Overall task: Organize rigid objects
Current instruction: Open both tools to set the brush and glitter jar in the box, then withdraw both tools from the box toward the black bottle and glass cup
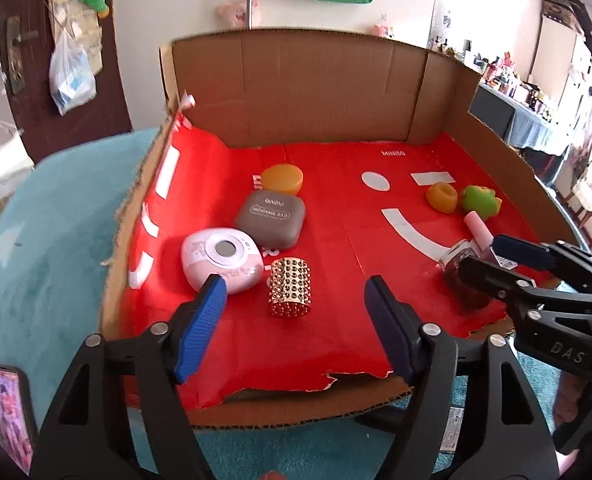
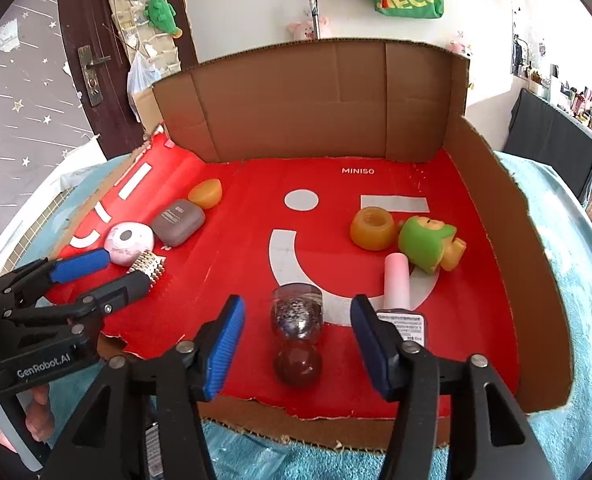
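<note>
A gold studded cylinder (image 1: 290, 286) stands on the red liner between the fingers of my open left gripper (image 1: 295, 281), untouched. Behind it sit a pink-white round device (image 1: 222, 258), a grey case (image 1: 271, 220) and an orange puck (image 1: 283, 178). My right gripper (image 2: 297, 300) is open around a glitter bottle (image 2: 296, 316) lying on its side, dark red cap toward me; the pads stand clear of it. A pink tube (image 2: 396, 280), an orange cup (image 2: 372, 228) and a green toy (image 2: 428, 242) lie to its right. The left gripper (image 2: 126, 268) shows at the left.
Everything lies in a shallow cardboard box (image 1: 296, 92) with tall back and side walls and a torn front edge. It rests on a teal cloth (image 1: 48, 240). A phone (image 1: 10, 416) lies at the lower left. A dark door (image 2: 96, 60) stands behind on the left.
</note>
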Motion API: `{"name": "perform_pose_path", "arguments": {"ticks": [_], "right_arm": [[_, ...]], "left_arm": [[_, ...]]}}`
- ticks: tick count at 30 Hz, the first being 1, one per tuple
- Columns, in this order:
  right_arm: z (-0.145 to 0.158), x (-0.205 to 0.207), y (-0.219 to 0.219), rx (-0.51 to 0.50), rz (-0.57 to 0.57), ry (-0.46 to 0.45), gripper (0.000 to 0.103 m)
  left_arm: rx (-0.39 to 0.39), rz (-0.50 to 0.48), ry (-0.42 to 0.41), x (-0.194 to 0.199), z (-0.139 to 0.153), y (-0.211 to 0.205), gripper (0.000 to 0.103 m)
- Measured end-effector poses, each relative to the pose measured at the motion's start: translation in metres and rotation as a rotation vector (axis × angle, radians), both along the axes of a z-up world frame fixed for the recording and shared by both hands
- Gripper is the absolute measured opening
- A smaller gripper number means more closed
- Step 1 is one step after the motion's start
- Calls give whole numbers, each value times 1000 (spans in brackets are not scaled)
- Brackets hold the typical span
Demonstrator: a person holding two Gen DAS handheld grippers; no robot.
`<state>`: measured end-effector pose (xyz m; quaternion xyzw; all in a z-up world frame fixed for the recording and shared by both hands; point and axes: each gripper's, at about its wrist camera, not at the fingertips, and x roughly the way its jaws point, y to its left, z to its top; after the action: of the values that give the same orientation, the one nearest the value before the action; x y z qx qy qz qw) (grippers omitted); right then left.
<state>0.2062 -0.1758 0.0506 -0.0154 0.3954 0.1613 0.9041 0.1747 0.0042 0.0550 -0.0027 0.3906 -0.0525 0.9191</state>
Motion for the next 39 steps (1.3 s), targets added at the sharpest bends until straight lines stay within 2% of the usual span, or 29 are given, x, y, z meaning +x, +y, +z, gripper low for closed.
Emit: {"name": "perform_pose_path", "arguments": {"ticks": [4, 10, 15, 19, 30, 39], "right_arm": [[8, -7, -3, 9, 2, -25, 68], [19, -19, -8, 36, 4, -59, 80], [26, -28, -11, 60, 15, -83, 93], [32, -37, -13, 81, 23, -106, 103], [42, -59, -20, 113, 29, -159, 103], [46, -76, -24, 126, 35, -167, 103]], "left_arm": [[0, 5, -17, -7, 6, 1, 79], [-34, 33, -47, -19, 18, 10, 98], [-42, 55, -67, -27, 24, 15, 103], [-30, 65, -86, -35, 27, 15, 103], [-25, 51, -125, -59, 38, 10, 103], [-34, 33, -130, -77, 39, 4, 103]]}}
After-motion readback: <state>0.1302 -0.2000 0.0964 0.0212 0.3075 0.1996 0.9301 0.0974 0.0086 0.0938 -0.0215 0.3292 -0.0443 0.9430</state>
